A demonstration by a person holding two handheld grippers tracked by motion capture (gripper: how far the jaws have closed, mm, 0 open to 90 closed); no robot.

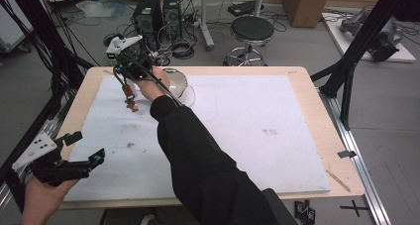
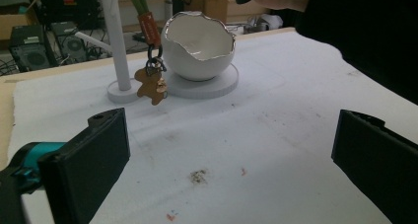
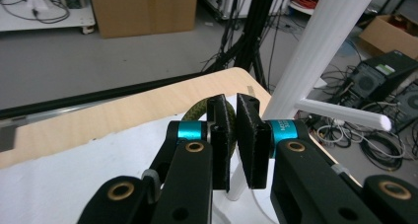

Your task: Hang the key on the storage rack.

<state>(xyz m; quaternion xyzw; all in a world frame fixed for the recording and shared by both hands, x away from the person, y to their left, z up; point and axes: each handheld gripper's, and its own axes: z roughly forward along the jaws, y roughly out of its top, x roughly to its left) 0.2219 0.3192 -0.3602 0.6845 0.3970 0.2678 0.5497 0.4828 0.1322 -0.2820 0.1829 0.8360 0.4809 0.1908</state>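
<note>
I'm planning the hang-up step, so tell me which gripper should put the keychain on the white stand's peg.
Right. The right gripper is shut on the keychain's green loop, with the white stand's peg close beside it. The left gripper is open at the table's near corner, holding nothing.

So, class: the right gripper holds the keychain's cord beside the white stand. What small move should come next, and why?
Probably carry the cord's loop a little further over the stand's peg and then lower it. The right gripper is shut on the cord, the keychain dangles beside the stand, and the peg is bare.
</note>
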